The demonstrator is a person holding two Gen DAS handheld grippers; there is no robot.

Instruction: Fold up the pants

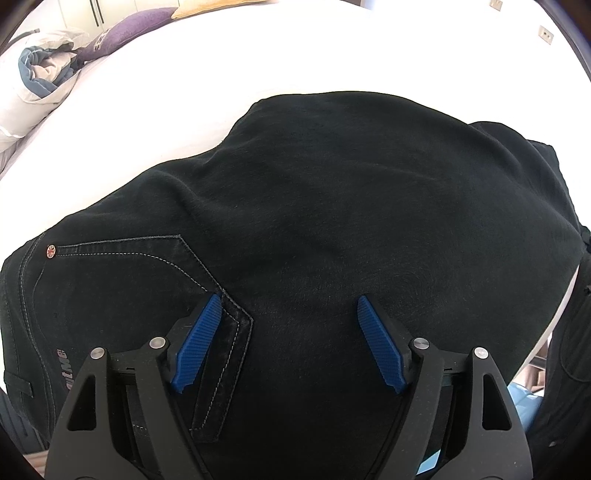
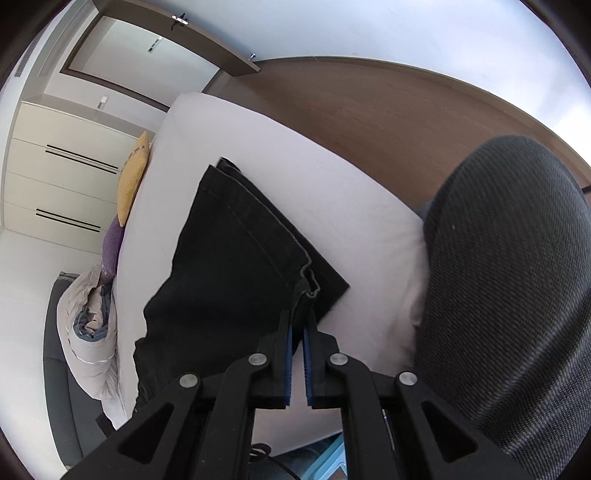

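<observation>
- Left wrist view: the left tongs hang with the blue pads wide apart and nothing between them.
- Right under and ahead of them lie the black pants, spread on the white bed.
- The left pad sits at the stitched pocket corner; whether it touches I cannot tell.
- A rivet shines far left of the tongs.
- Pillows and a bundled duvet lie far ahead to the left.
- Right wrist view: the right tongs are pinched together on the pants' hem corner.
- The pants stretch ahead and left of the tongs across the bed.
- A grey sleeve looms to the right.
- The wardrobe stands far left, the brown headboard ahead.
</observation>
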